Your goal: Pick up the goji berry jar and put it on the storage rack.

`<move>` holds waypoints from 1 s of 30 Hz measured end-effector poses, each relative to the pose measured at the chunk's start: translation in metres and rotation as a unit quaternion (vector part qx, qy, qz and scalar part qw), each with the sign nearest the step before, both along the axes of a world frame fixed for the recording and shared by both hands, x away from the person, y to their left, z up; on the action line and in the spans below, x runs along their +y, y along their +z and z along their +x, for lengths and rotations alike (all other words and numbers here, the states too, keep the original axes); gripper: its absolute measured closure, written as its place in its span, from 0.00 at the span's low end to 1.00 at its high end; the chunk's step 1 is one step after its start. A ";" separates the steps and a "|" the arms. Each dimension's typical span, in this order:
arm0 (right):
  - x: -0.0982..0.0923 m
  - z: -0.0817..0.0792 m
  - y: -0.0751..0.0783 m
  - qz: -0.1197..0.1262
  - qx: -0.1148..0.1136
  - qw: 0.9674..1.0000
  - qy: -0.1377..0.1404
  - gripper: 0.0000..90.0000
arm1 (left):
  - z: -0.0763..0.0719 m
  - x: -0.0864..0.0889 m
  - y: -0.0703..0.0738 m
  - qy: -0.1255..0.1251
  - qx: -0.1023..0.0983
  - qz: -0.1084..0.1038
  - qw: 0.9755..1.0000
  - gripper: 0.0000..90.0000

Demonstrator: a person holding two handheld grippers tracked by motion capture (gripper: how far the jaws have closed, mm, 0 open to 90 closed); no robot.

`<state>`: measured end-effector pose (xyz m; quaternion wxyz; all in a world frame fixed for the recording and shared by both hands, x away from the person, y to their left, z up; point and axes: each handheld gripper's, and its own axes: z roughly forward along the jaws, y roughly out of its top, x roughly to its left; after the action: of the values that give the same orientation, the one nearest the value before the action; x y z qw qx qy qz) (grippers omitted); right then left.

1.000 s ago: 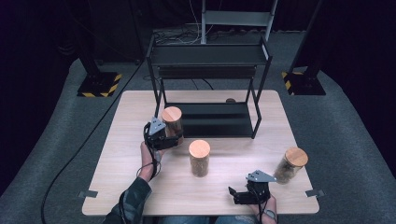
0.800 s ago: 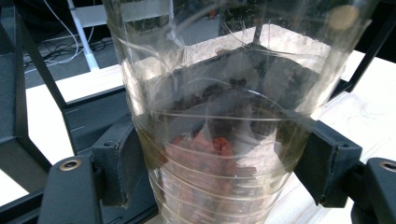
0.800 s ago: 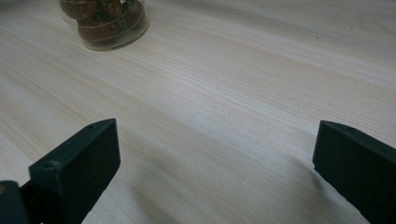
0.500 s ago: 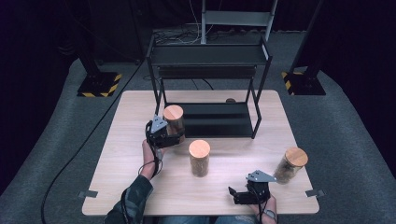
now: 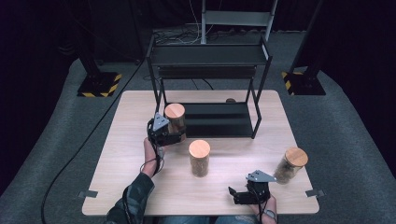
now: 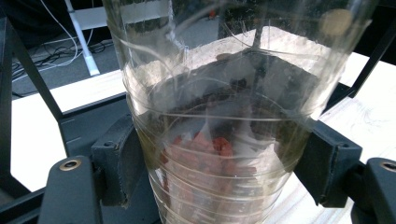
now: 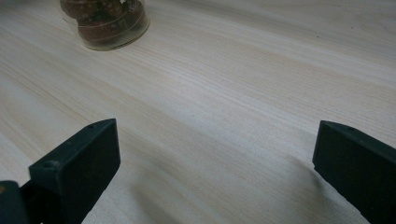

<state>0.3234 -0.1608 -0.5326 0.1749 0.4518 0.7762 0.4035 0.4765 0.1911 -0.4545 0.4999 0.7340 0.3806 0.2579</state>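
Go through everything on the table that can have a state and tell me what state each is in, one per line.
left claw: shut on the held jar
held jar: wooden lid on, upright, at the rack's lower shelf edge
right claw: open, nothing between its pads, low over the table
middle jar: lid on, upright, standing free
right jar: lid on, upright, standing free
rack: both shelves look bare

The clear glass jar with a round wooden lid stands upright at the near left corner of the black shelf rack, left of the worktop's middle. Reddish and dark bits fill its lower part.
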 end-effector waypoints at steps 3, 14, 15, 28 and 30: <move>0.000 0.000 0.000 0.000 0.000 1.000 0.000 0.00 | 0.002 -0.001 0.001 -0.001 0.000 0.003 1.000 0.27; 0.000 0.000 0.000 -0.001 0.000 1.000 0.000 0.00 | 0.008 -0.005 0.002 0.000 0.000 0.002 1.000 0.27; 0.000 0.000 0.000 -0.001 0.000 1.000 0.000 0.00 | 0.009 -0.006 0.001 0.001 0.001 0.003 1.000 0.27; 0.000 0.000 0.000 -0.001 -0.001 1.000 -0.001 0.00 | 0.017 -0.010 -0.002 0.009 0.002 0.001 1.000 0.27; 0.000 0.000 0.000 -0.001 -0.001 1.000 -0.001 0.00 | 0.018 -0.009 -0.002 0.010 0.002 0.004 1.000 0.27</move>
<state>0.3232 -0.1607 -0.5326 0.1760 0.4518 0.7762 0.4030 0.4946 0.1818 -0.4569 0.4932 0.7330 0.3877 0.2629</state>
